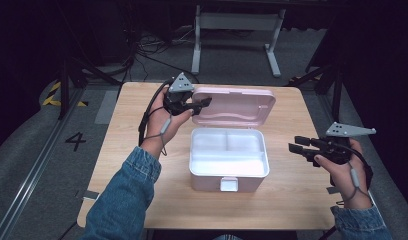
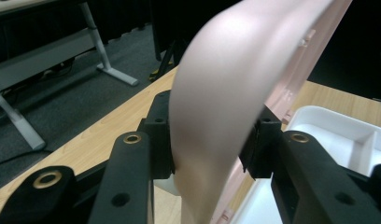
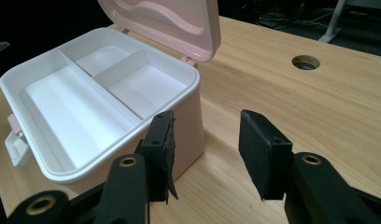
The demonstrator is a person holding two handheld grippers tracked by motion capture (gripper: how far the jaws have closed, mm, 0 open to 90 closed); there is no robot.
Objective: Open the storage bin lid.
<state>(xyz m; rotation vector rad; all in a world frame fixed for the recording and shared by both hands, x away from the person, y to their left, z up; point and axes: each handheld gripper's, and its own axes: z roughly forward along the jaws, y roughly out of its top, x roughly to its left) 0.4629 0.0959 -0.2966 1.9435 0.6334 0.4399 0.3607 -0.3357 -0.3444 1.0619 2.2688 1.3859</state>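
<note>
A pink storage box [image 1: 207, 181] with a white divided inner tray [image 3: 86, 93] stands mid-table, its lid [image 1: 237, 106] raised and leaning back. My left gripper [image 1: 204, 102] is at the lid's left corner. In the left gripper view the pink lid [image 2: 226, 93] runs between the jaws and both pads press on it. My right gripper [image 1: 297, 143] hovers to the right of the box, pointing at it. In the right gripper view it [image 3: 205, 149] stands open just off the box's wall [image 3: 191, 116], with only bare table between the fingers.
The wooden table [image 1: 142, 150] has a round cable hole [image 3: 305, 61] behind the box. The box's white latch [image 1: 229, 184] hangs at its front. A white desk frame [image 1: 237, 30] and cables lie on the floor beyond the table's far edge.
</note>
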